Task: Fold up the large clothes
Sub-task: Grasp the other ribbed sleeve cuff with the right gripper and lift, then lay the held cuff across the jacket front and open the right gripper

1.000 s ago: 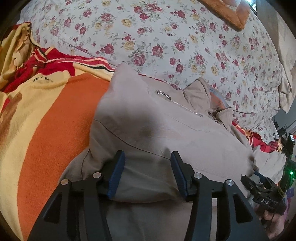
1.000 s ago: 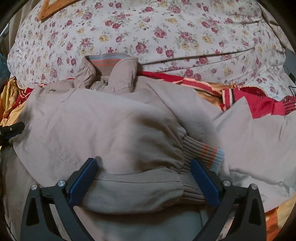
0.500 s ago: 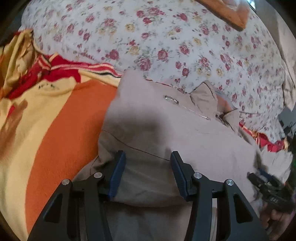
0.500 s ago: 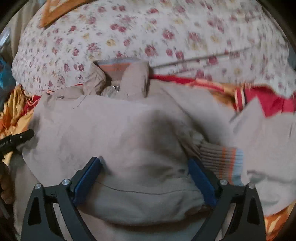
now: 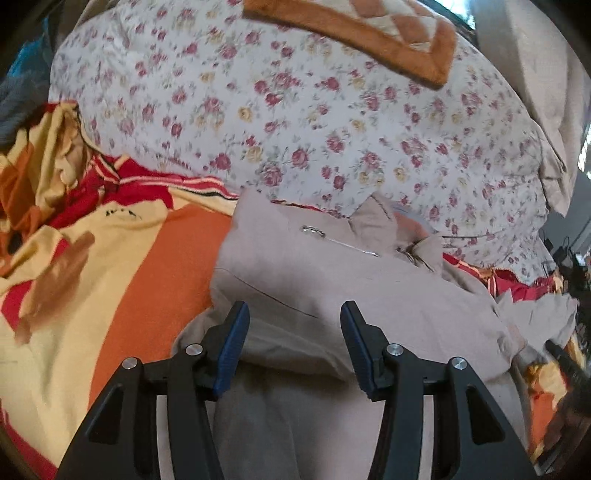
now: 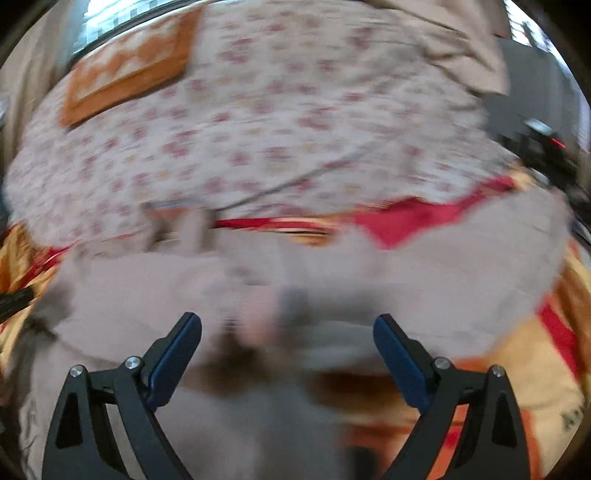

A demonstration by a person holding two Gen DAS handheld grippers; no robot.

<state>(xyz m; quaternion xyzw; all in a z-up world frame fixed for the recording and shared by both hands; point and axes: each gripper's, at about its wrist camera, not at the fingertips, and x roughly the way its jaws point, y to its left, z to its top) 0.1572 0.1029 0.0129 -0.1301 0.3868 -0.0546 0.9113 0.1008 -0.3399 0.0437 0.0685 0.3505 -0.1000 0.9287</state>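
The left wrist view is sharp and shows the beige jacket [image 5: 332,280] lying on the orange, yellow and red striped blanket [image 5: 122,273], its collar [image 5: 384,218] and a silver zip [image 5: 340,240] turned toward the flowered quilt [image 5: 295,122] beyond; on the quilt lies an orange-edged cushion [image 5: 369,33]; the right wrist view is smeared by motion, so the zip is lost there, yet it shows more of the jacket [image 6: 258,295] spreading to the right over the blanket [image 6: 517,387]; the left gripper [image 5: 293,314] stands half open with a fold of jacket bulging between its blue pads, though whether they pinch it cannot be told; the right gripper [image 6: 288,325] stands very wide, its jaws easing inward, jacket cloth under the gap and neither pad visibly pressing on it.
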